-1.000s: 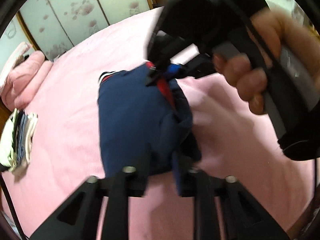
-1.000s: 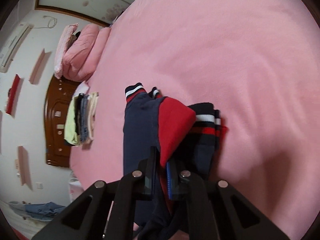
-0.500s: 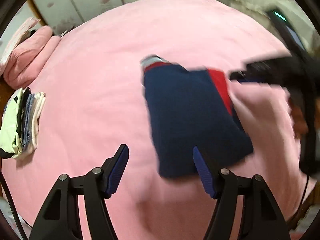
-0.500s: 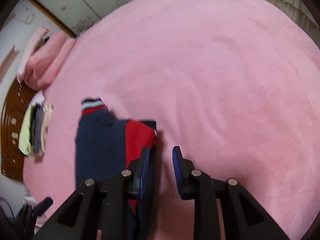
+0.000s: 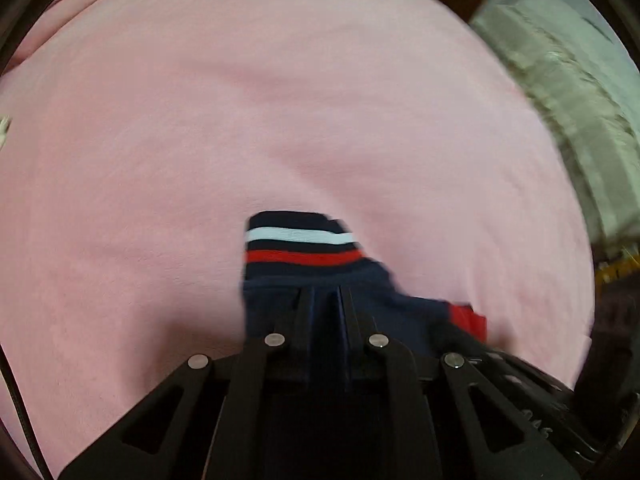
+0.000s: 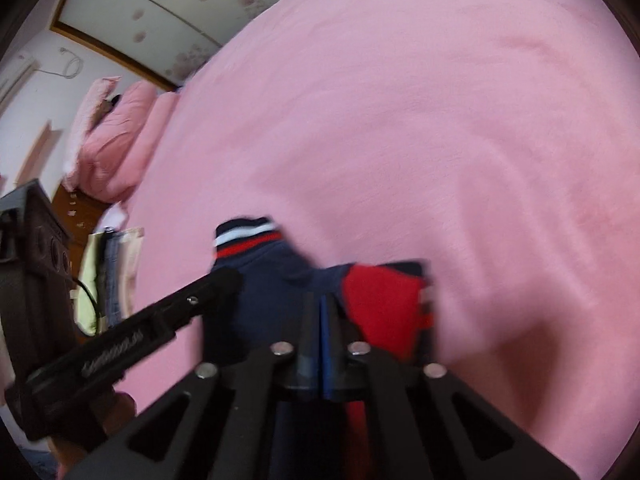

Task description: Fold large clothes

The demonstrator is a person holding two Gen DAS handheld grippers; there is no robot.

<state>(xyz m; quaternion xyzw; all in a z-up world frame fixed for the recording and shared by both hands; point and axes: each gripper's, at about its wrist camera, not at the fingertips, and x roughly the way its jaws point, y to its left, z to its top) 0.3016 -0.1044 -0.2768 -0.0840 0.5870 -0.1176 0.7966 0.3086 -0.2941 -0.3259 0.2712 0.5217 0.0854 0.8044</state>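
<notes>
the folded navy garment [image 5: 320, 280] lies on the pink bed [image 5: 280, 100], striped cuff far, red panel right. both tongs have just been closing: left gripper [image 5: 325, 304] nips the near-left edge, right gripper [image 6: 321, 312] pinches the middle beside the red.

Pink bedspread [image 6: 440, 120], pillows [image 6: 116, 140], clothes stack [image 6: 108, 276]

Black grippers [image 6: 320, 312], blue-lined fingers [image 6: 329, 320], silver screws.
</notes>
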